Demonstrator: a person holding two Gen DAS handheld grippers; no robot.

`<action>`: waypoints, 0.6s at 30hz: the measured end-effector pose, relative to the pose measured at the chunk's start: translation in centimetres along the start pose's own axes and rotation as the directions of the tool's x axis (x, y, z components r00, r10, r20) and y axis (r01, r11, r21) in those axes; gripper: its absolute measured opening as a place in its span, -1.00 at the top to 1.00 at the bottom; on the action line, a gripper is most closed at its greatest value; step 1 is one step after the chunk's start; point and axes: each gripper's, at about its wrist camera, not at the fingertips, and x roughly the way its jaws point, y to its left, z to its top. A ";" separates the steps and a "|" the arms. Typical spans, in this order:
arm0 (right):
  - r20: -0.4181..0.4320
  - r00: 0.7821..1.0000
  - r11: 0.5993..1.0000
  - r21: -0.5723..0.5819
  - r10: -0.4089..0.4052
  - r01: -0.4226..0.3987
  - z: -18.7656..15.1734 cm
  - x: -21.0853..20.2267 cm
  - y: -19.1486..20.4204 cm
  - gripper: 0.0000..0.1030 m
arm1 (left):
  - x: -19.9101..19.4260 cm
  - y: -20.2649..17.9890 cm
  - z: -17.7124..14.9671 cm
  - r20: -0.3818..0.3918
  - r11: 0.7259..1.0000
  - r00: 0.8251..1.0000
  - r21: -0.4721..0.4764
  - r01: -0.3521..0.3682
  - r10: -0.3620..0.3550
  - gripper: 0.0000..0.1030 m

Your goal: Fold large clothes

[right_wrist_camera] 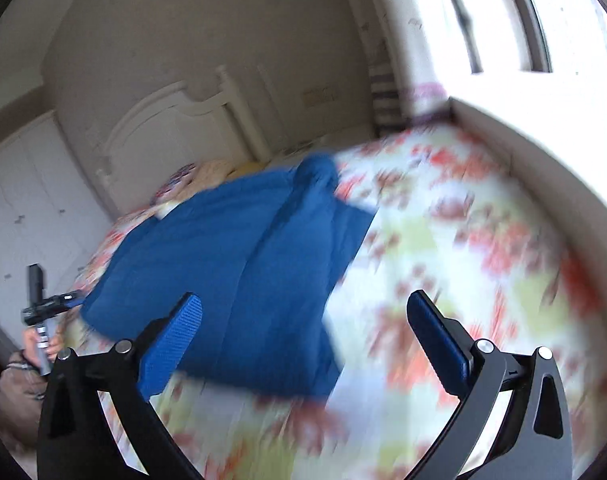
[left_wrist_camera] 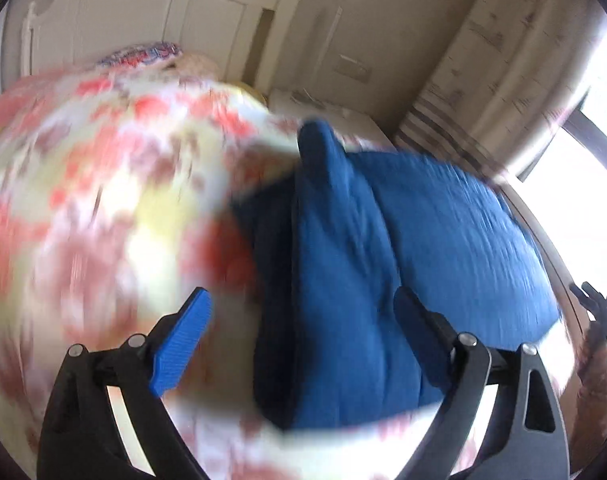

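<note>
Blue garment [left_wrist_camera: 383, 280] lies on bed w/ floral sheet [left_wrist_camera: 103, 200], center-right of left wrist view, center-left of right wrist view. Looks folded at least 1 time: flap laid over lengthwise, thick ridge down the middle, small bunched hump at far end near headboard [right_wrist_camera: 163, 120]. Edges uneven, near corner sticks out. Judged approx mid-task; likely 1–2 more folds plus smoothing left.

Left gripper [left_wrist_camera: 303, 336]: fingers spread wide, nothing pinched; cloth shows betw. them but pads clear of it. Right gripper [right_wrist_camera: 303, 336]: fingers wide apart too, empty, hovering over near edge of garment and sheet.

Fabric thick, quilted-looking, soft. Both views blurred, so detail is limited.
</note>
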 end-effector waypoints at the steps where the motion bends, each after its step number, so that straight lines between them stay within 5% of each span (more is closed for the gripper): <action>1: -0.010 1.000 1.000 -0.008 0.007 -0.007 -1.0 0.0 0.0 -0.91 | -0.4 -0.3 -1.4 0.000 1.000 1.000 0.021 0.006 -0.006 -0.78; 7: -0.109 0.994 0.999 -0.047 0.015 -0.021 -2.8 3.0 1.0 -0.81 | 0.9 -1.3 -3.8 0.012 0.998 1.000 0.054 0.020 -0.020 -0.85; 9: -0.112 0.994 0.998 -0.068 0.003 -0.011 -2.7 3.4 1.6 -0.17 | 2.4 -1.6 -3.0 -0.002 0.999 1.000 0.038 0.002 -0.002 -0.87; 10: -0.118 0.993 0.998 -0.057 -0.022 0.016 -2.5 3.9 1.8 -0.07 | 2.9 -1.7 -2.6 -0.012 1.000 1.000 0.026 0.003 -0.002 -0.87; 11: -0.107 0.994 0.999 -0.045 -0.035 0.030 -2.6 3.9 2.0 0.22 | 3.4 -1.7 -2.2 -0.013 1.000 1.000 -0.005 0.017 -0.017 -0.76; 12: -0.087 0.995 0.998 -0.044 -0.058 0.054 -2.7 3.6 2.3 0.40 | 3.5 -1.6 -2.0 -0.004 1.000 1.000 -0.020 0.021 -0.021 -0.31; 14: -0.068 0.995 0.995 -0.059 -0.078 0.074 -3.1 3.1 2.8 0.56 | 3.1 -2.0 -2.0 0.018 0.999 1.000 -0.036 0.019 -0.018 0.25; 18: -0.035 0.997 0.995 -0.064 -0.074 0.072 -4.5 0.7 3.2 0.63 | 0.3 -2.6 -4.2 0.030 1.000 0.999 -0.007 0.026 -0.026 0.56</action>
